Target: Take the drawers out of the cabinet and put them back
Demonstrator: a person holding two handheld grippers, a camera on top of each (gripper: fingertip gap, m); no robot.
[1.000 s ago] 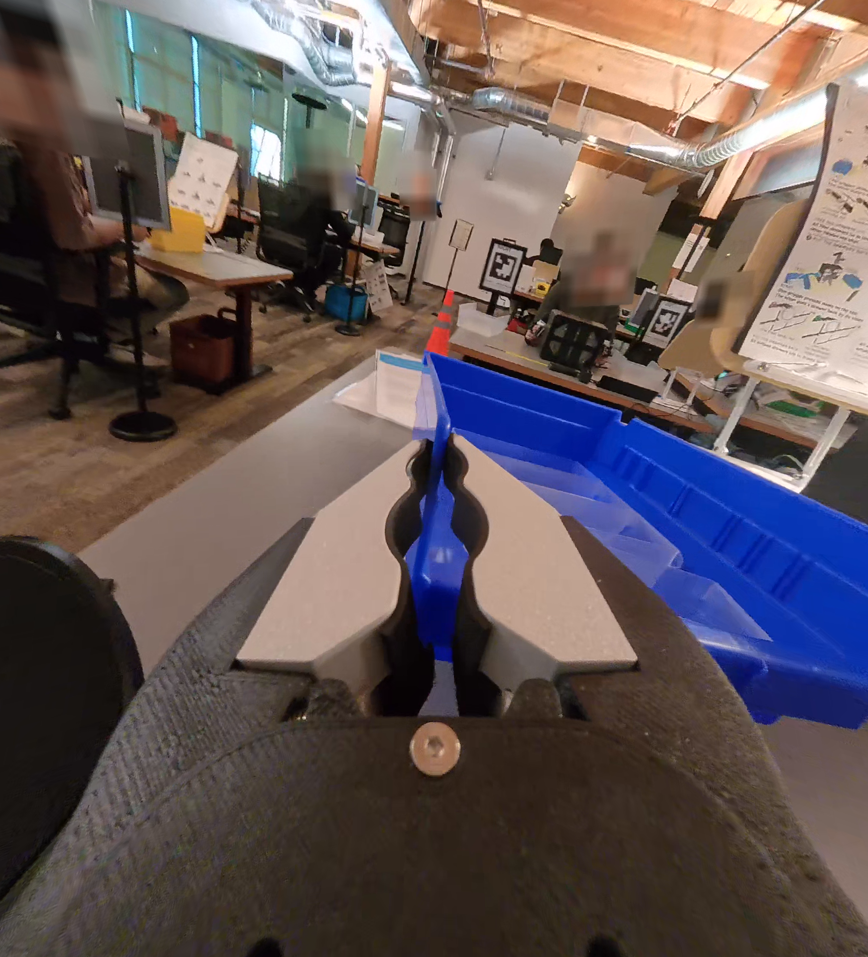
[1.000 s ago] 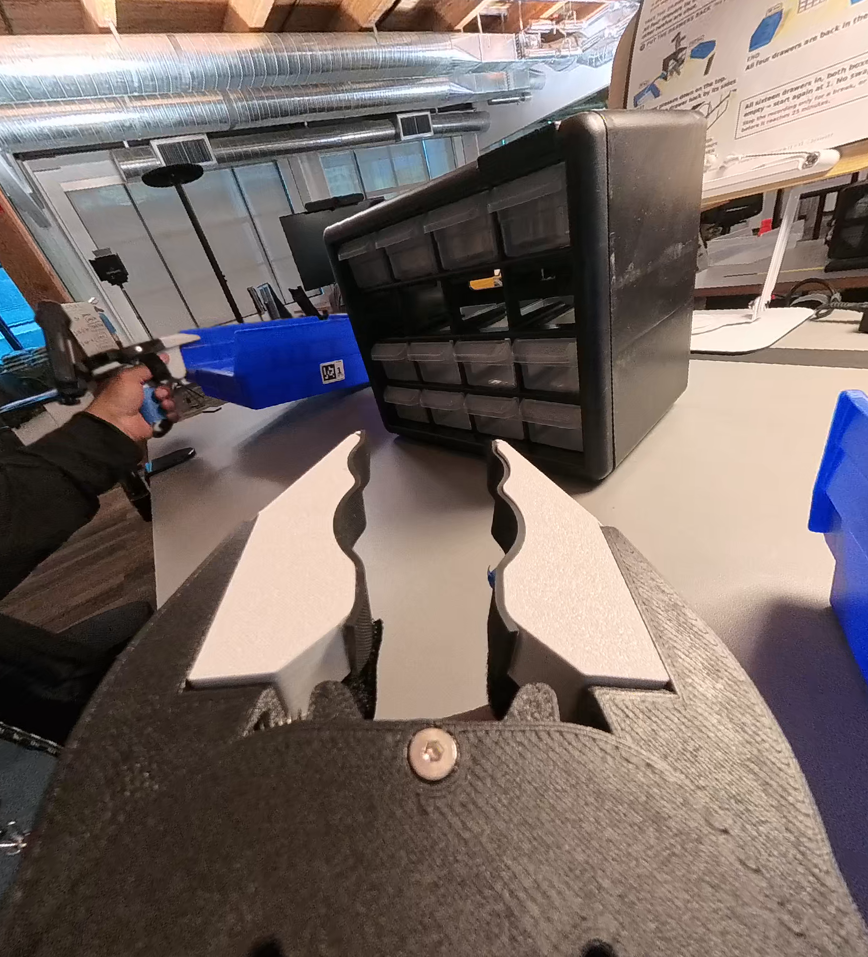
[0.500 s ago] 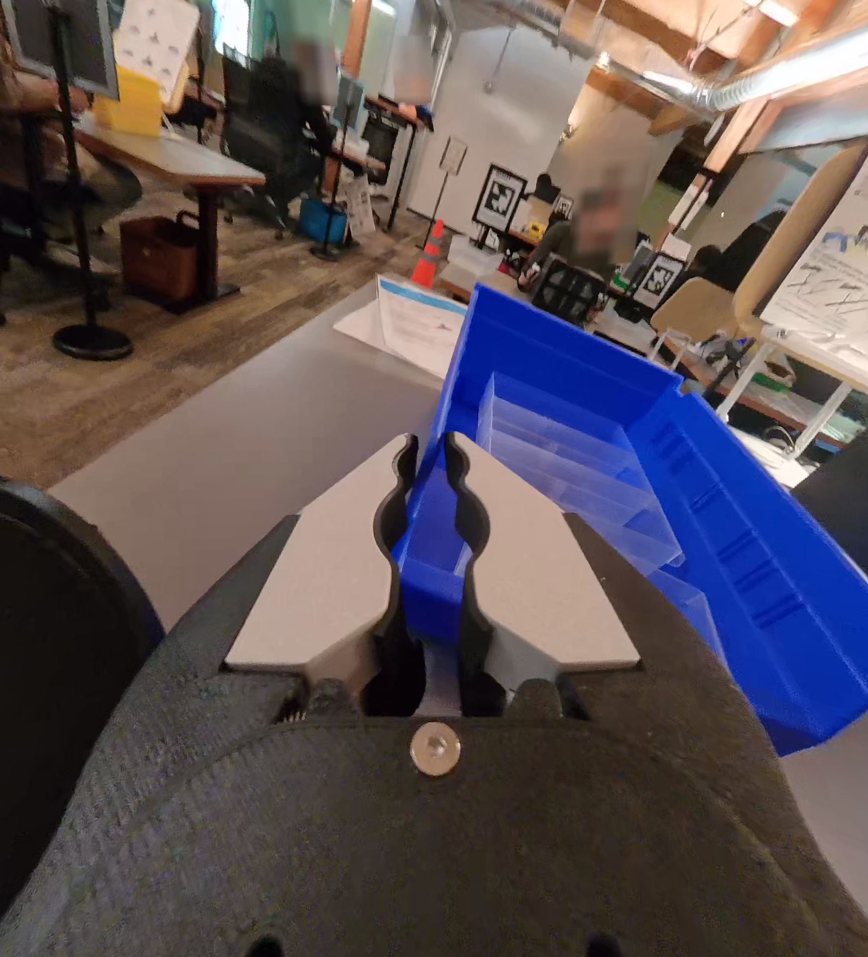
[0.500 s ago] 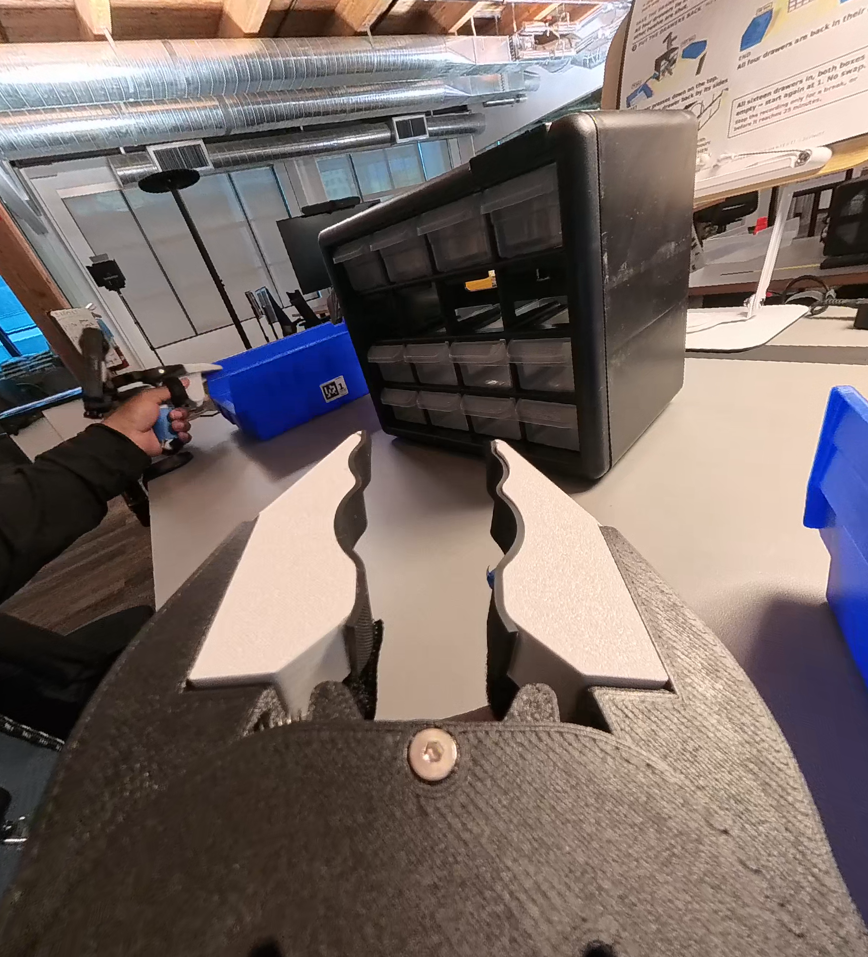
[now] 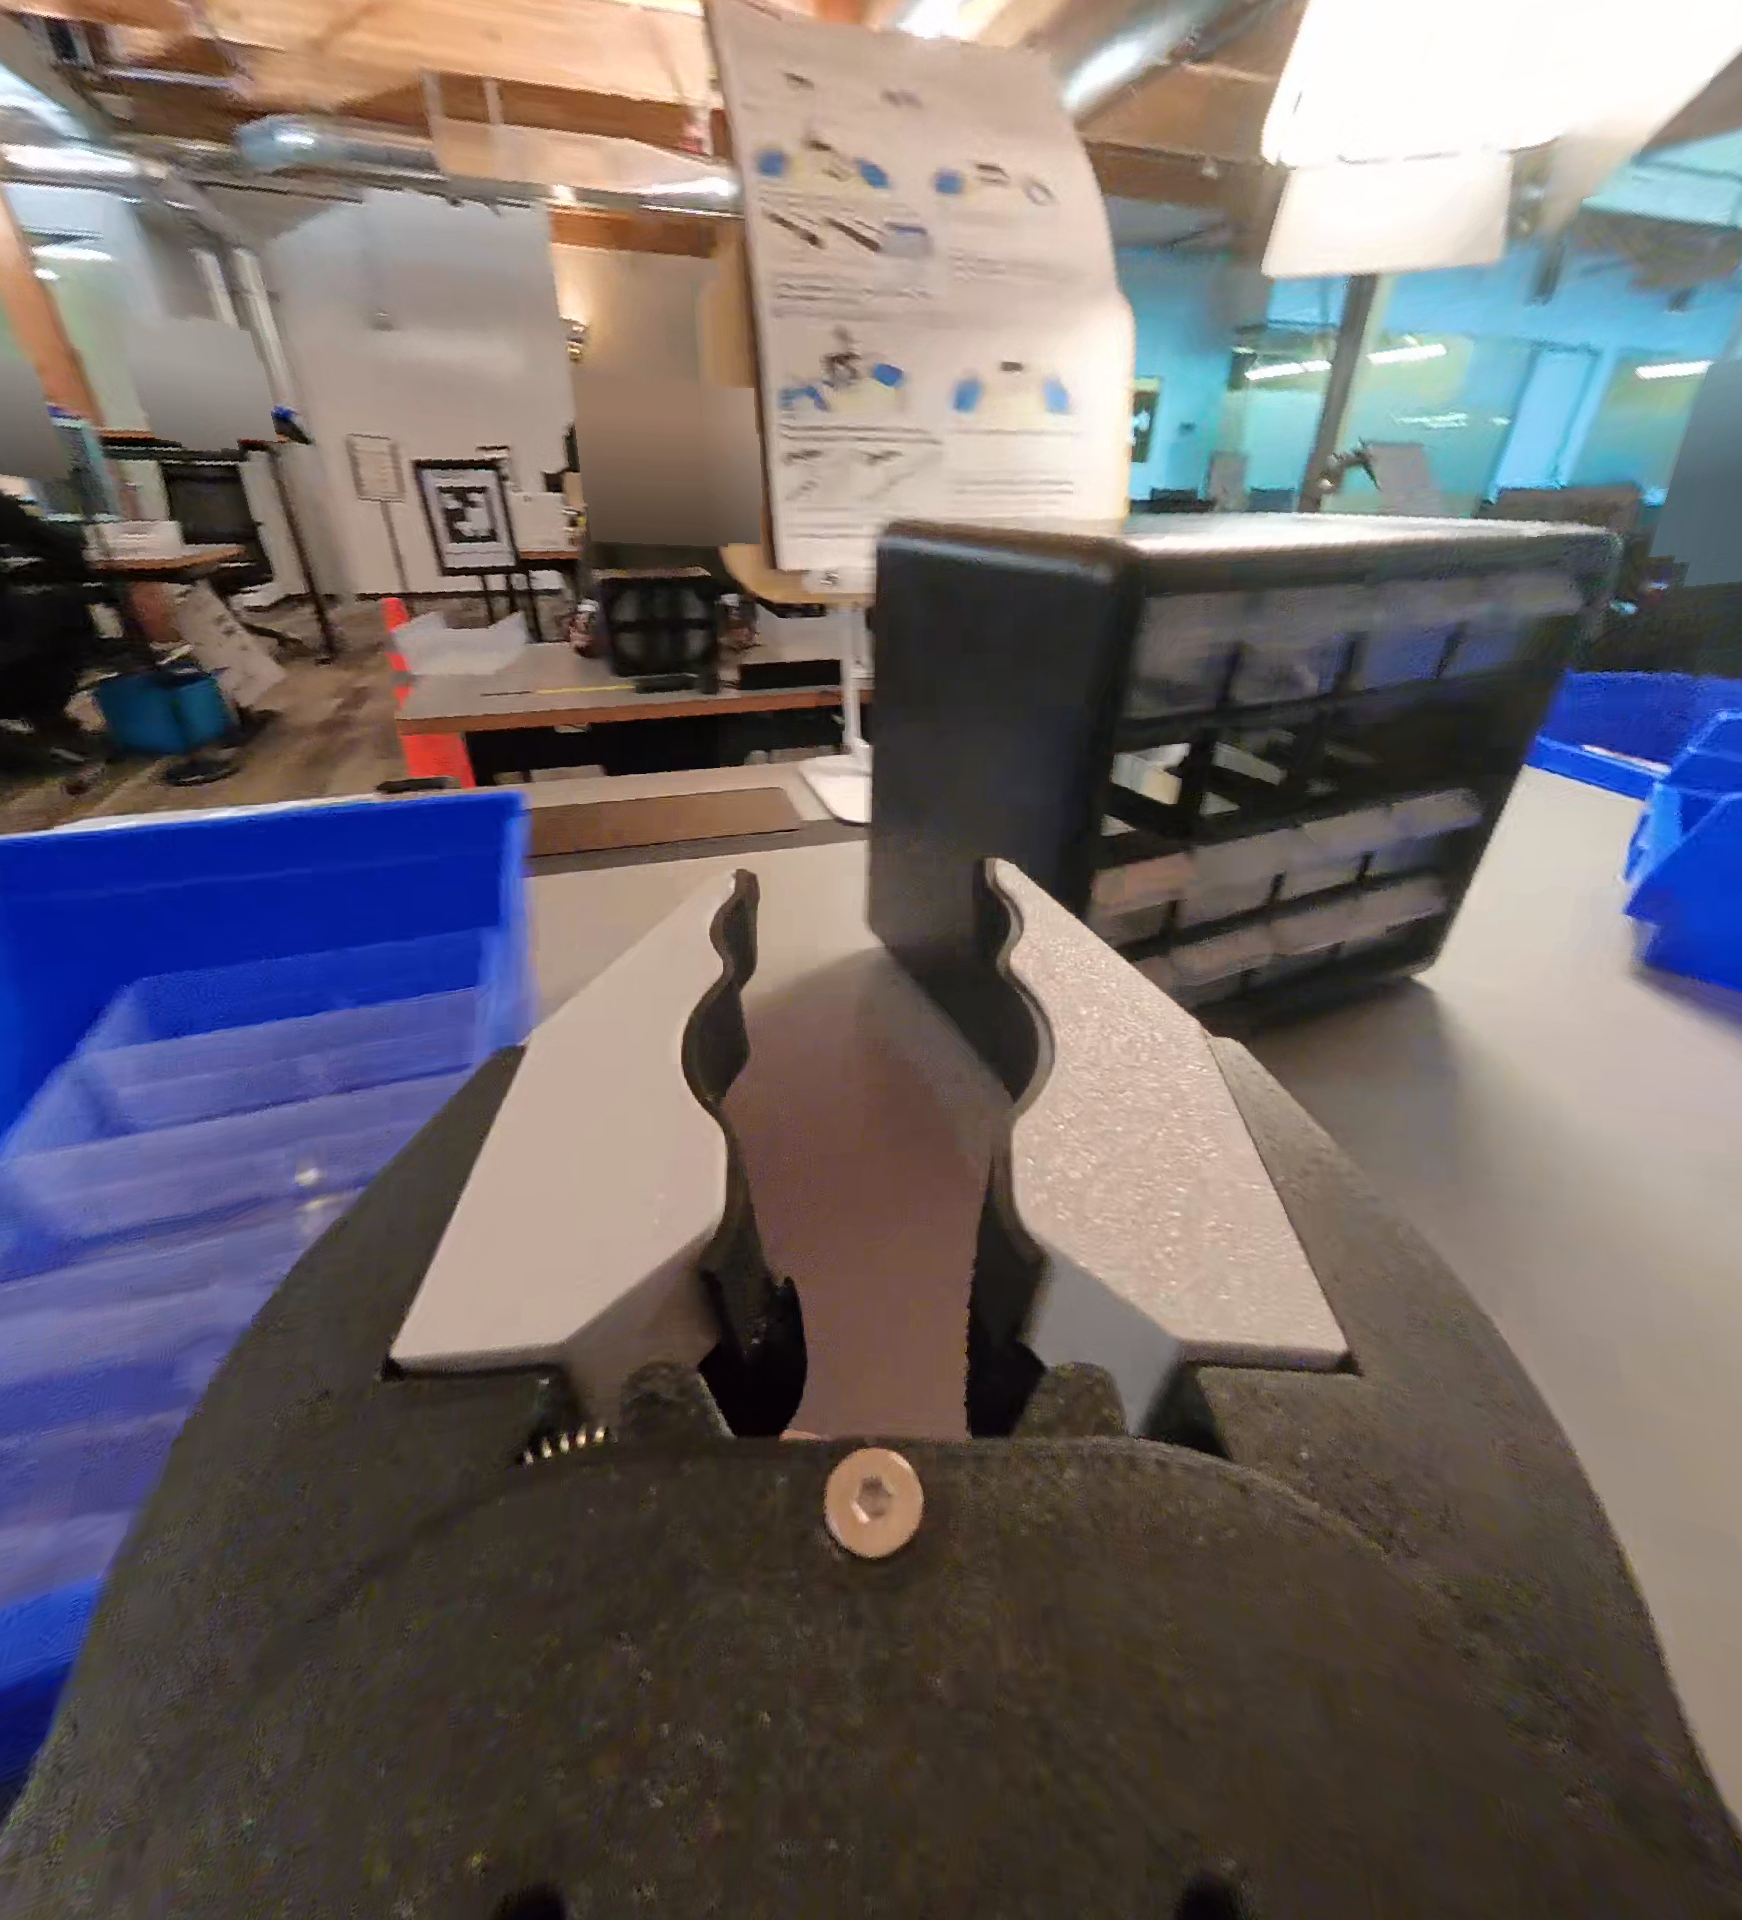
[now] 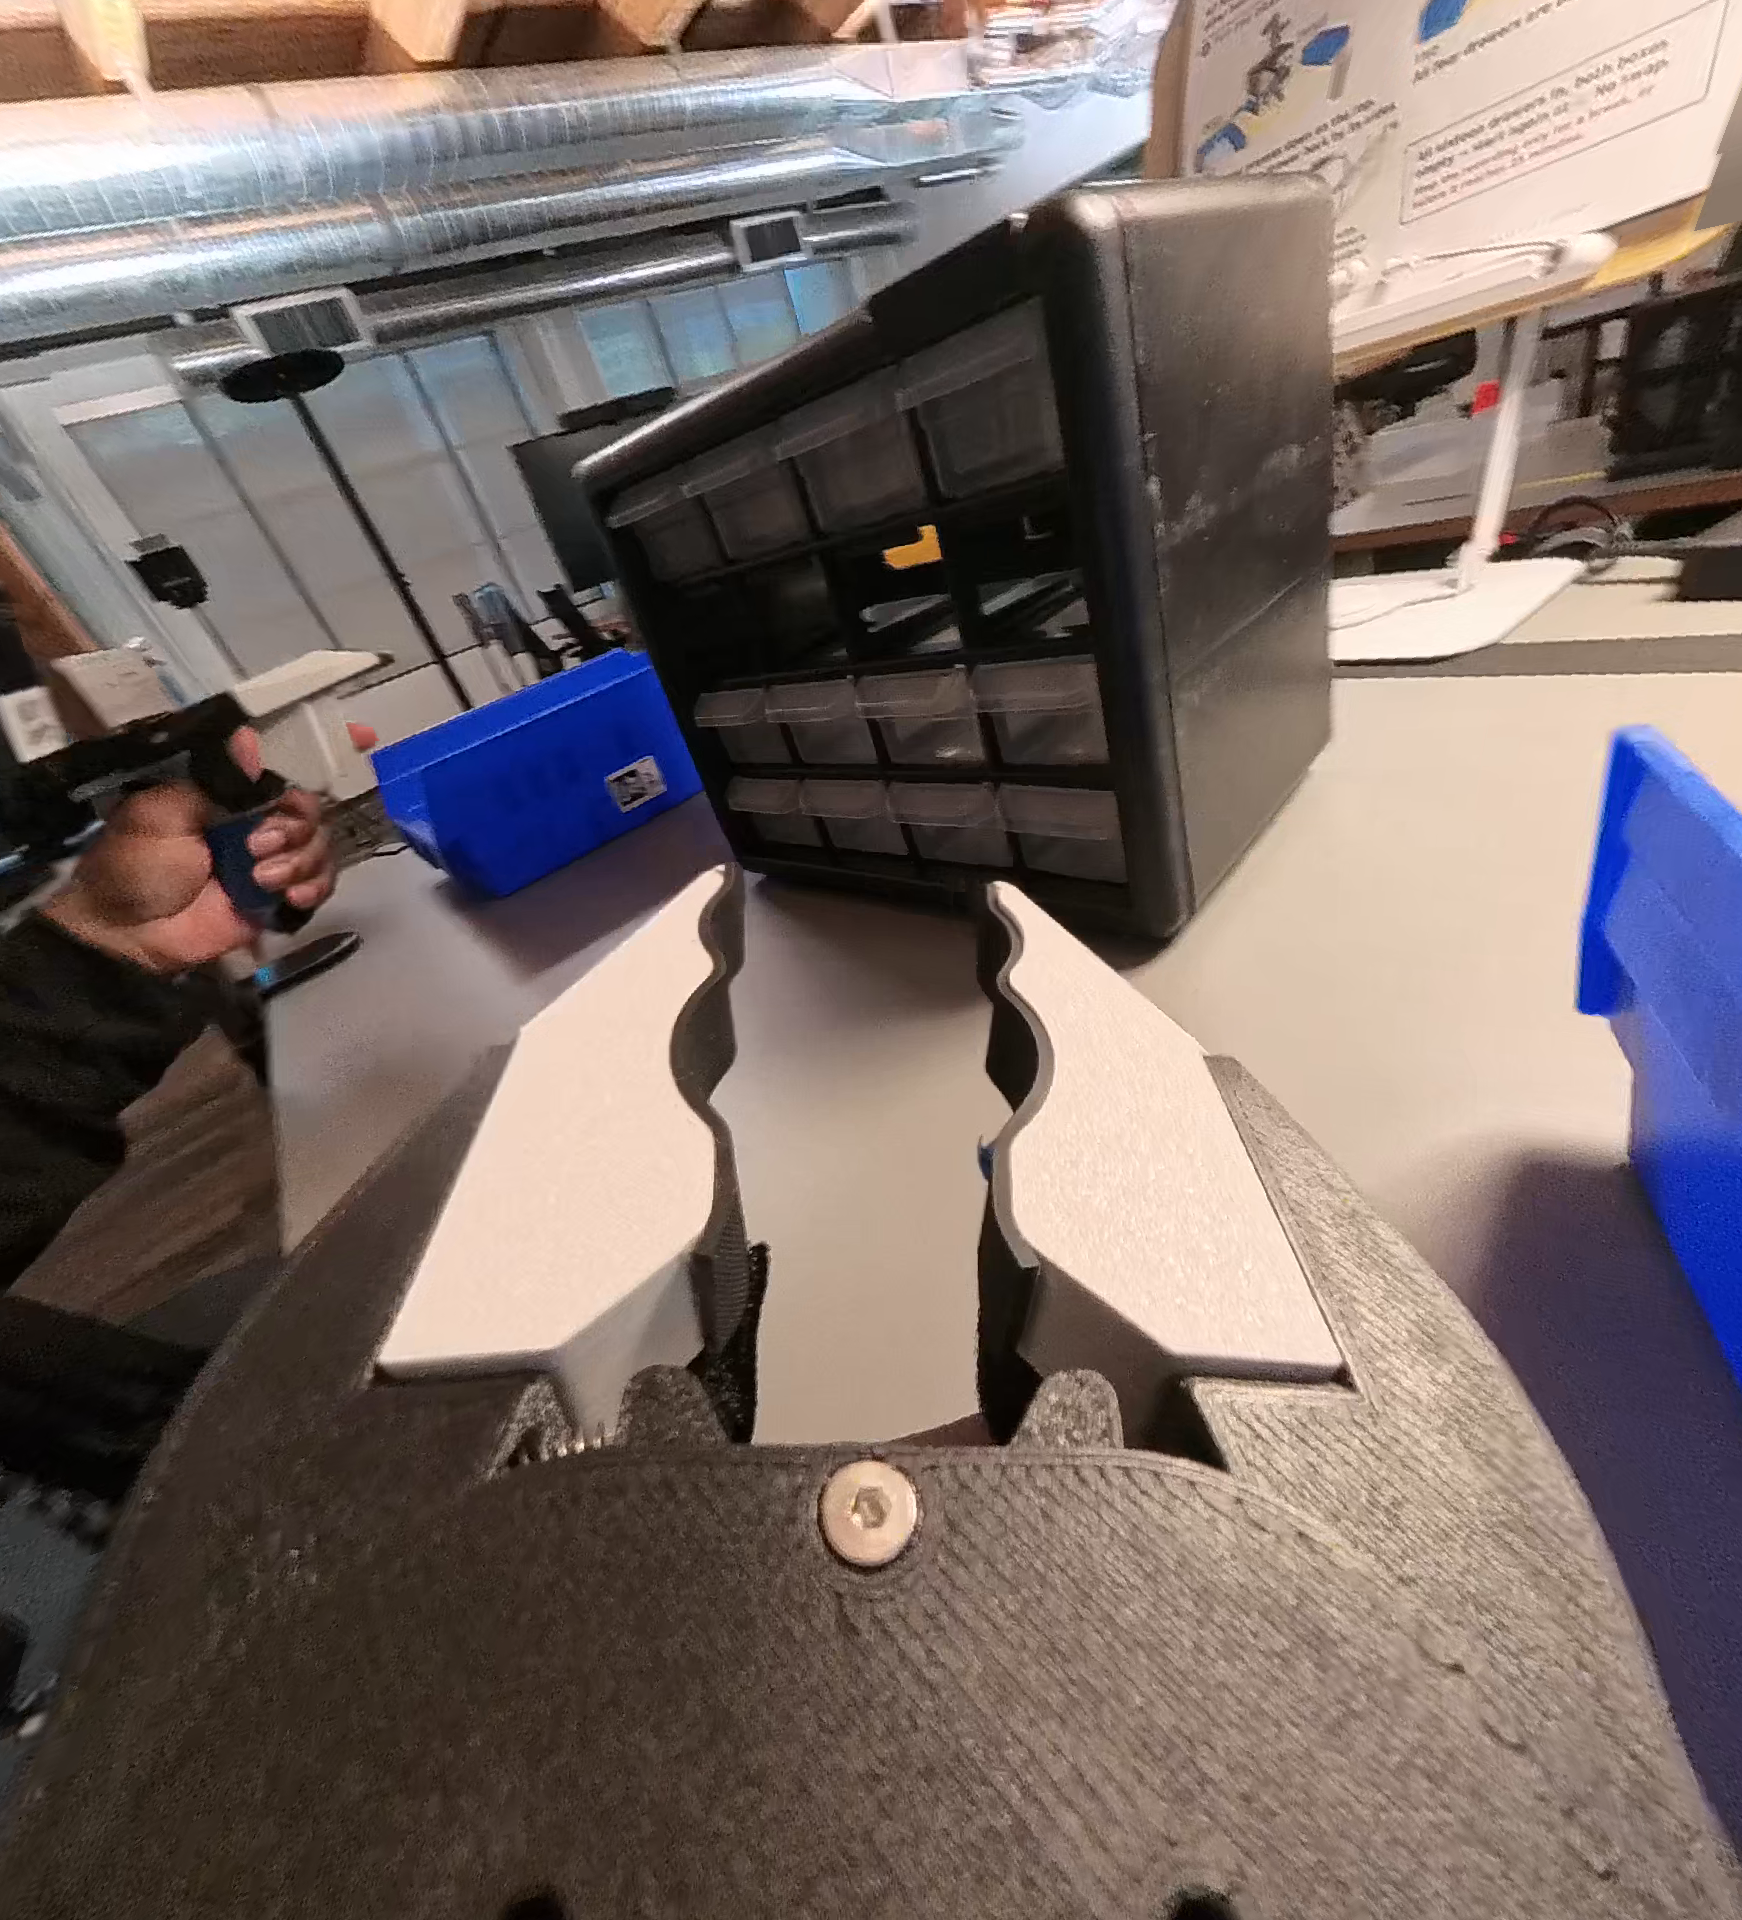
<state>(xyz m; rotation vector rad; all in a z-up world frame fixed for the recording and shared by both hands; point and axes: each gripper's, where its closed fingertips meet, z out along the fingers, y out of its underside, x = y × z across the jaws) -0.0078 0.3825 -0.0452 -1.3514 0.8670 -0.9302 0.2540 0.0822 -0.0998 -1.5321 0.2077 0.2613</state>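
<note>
The black drawer cabinet (image 6: 950, 644) stands on the grey table (image 6: 1418, 883), its front towards my right gripper (image 6: 859, 885). The top row and the two lower rows hold clear drawers; the second row of slots (image 6: 908, 603) is empty. My right gripper is open and empty, just short of the cabinet's base. My left gripper (image 5: 867, 878) is open and empty, pointing at the cabinet's side (image 5: 992, 748). A blue bin (image 5: 223, 894) to its left holds several clear drawers (image 5: 171, 1143). In the right wrist view a person's hand (image 6: 202, 831) holds the left gripper's handle.
That blue bin also shows in the right wrist view (image 6: 524, 769), left of the cabinet. Another blue bin (image 6: 1729, 1039) stands at the right, close to my right gripper. More blue bins (image 5: 1729, 862) lie beyond the cabinet. An instruction sheet on a stand (image 5: 929, 312) rises behind the cabinet.
My left gripper was shut on the blue bin's wall, let go of it, opened wide and swung right to face the cabinet. My right gripper stayed open and moved slightly nearer the cabinet.
</note>
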